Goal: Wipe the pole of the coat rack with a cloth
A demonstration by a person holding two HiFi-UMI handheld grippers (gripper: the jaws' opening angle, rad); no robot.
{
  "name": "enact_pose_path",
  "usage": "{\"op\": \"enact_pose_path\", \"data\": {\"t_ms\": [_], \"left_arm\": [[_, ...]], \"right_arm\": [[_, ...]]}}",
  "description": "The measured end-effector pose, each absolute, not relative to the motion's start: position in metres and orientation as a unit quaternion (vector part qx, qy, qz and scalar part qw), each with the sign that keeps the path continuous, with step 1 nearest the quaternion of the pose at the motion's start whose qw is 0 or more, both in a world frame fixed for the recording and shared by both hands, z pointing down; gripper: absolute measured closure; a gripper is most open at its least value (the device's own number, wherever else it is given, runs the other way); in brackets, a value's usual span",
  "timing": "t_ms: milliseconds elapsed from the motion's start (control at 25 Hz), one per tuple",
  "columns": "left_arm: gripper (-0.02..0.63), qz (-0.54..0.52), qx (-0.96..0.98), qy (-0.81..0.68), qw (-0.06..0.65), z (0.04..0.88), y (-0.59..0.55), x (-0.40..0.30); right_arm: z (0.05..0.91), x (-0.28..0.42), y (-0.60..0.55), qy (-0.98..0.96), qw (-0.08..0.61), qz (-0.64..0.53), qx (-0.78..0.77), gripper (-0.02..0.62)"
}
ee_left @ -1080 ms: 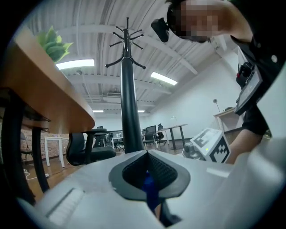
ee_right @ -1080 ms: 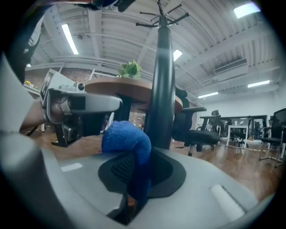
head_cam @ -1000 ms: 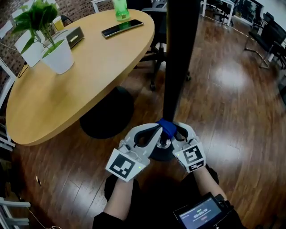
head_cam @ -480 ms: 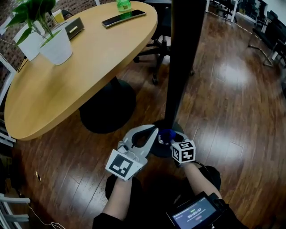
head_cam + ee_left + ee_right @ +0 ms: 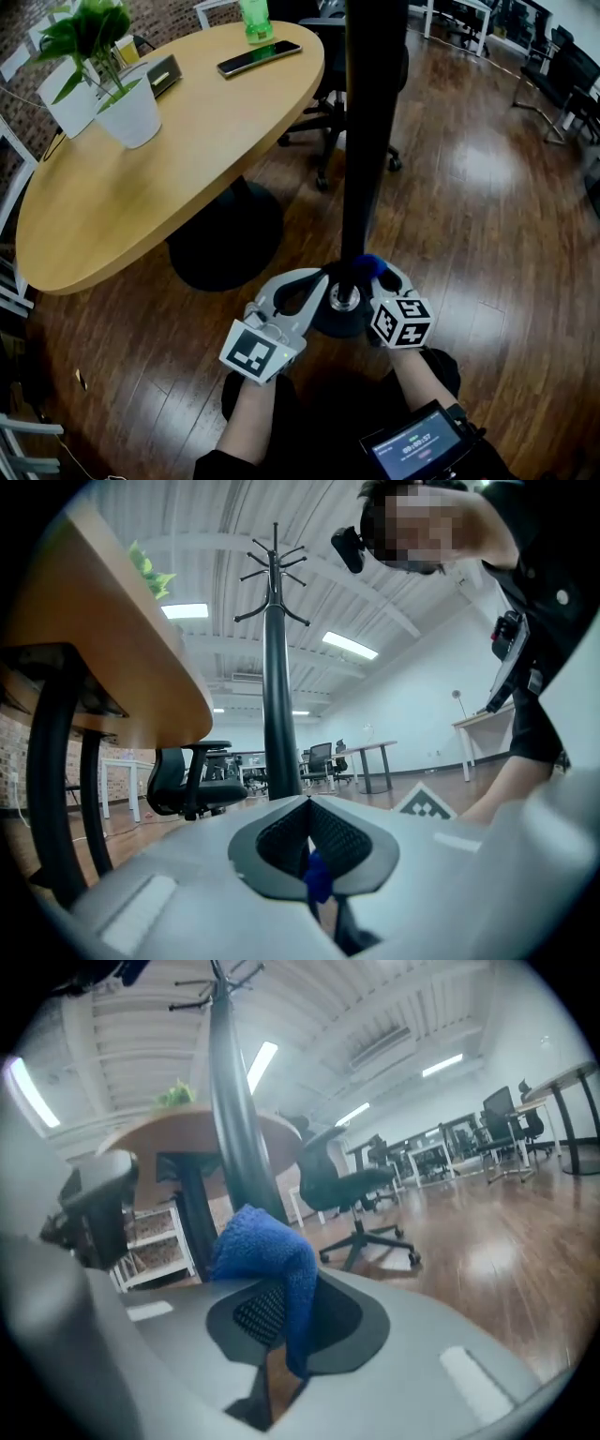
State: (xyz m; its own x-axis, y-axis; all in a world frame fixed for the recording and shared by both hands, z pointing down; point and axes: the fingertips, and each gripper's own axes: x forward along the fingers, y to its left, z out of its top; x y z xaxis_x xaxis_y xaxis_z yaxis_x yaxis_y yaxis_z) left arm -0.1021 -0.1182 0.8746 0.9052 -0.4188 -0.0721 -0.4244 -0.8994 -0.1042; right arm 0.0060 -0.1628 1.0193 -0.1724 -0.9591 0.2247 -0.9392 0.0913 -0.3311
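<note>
right tool (image 5: 281, 1302) is pinching the blue cloth (image 5: 265, 1246): its jaws are clamped on a fold and the rest is bunched up over the tips. the pole (image 5: 361, 187) stands just ahead and a touch left of that tool. it's upright, with its long axis running straight up from the base (image 5: 339, 323) that sits right in front of both tools. in the head view the cloth is low down, at the pole's right side near the foot, but i can't tell if it's actually touching. my guess is the wipe has to run up along the pole from here, and the right tool is the one placed for it. left tool (image 5: 322, 278) is pressed shut just beside the pole on the other side. there's a tiny blue sliver in its slit, too small to say what it is. the hooks (image 5: 272, 560) are cut off in the head view, and the pole's far side is hidden.
</note>
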Motion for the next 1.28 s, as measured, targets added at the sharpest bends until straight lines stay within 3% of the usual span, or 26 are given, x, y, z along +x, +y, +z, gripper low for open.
{"op": "enact_pose_path", "data": {"t_ms": [360, 760, 1040, 1280], "left_arm": [[0.603, 0.050, -0.974, 0.201, 0.091, 0.816, -0.101, -0.099], [0.603, 0.070, -0.969, 0.198, 0.126, 0.752, -0.093, -0.109], [0.603, 0.073, -0.969, 0.195, 0.136, 0.742, -0.096, -0.103], [0.603, 0.058, -0.972, 0.190, 0.123, 0.772, -0.098, -0.093]], "right_arm": [[0.760, 0.009, -0.160, 0.759, 0.170, 0.006, -0.629, 0.549], [0.561, 0.003, -0.156, 0.763, 0.215, 0.156, -0.589, 0.560], [0.571, -0.004, -0.151, 0.754, 0.175, 0.192, -0.603, 0.560], [0.666, 0.000, -0.158, 0.750, 0.128, 0.149, -0.632, 0.560]]}}
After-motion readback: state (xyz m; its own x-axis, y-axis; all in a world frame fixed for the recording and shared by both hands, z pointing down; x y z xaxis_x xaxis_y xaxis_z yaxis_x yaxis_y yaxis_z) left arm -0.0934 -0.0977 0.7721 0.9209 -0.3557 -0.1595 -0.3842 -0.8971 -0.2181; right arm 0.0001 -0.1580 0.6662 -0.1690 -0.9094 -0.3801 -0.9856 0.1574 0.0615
